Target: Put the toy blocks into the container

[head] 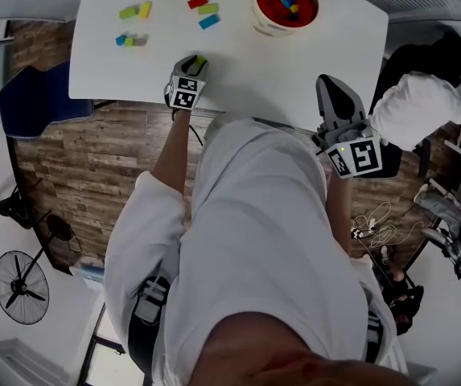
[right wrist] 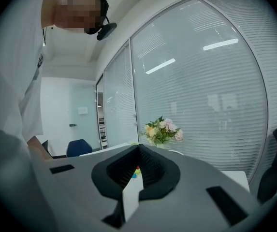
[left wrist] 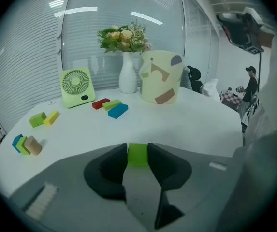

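A green block [left wrist: 138, 154] sits between the pads of my left gripper [left wrist: 138, 151], which is shut on it low over the near part of the white table [head: 246, 63]. The head view shows that gripper [head: 195, 64] at the table's near edge. More blocks lie on the table: red [left wrist: 100, 103], green [left wrist: 112, 104] and blue [left wrist: 118, 110] together, a green and yellow pair [left wrist: 44, 118], and a blue, green and tan cluster [left wrist: 26, 144]. The cream container [left wrist: 160, 77], red inside [head: 272, 29], holds several blocks. My right gripper [right wrist: 137, 159] hangs off the table's right side [head: 331, 87], jaws almost together, holding nothing.
A small green desk fan [left wrist: 76, 87] and a white vase of flowers [left wrist: 127, 76] stand at the back of the table. A blue chair [head: 33, 95] is on the floor to the left, a floor fan [head: 21, 286] below it. Glass walls enclose the room.
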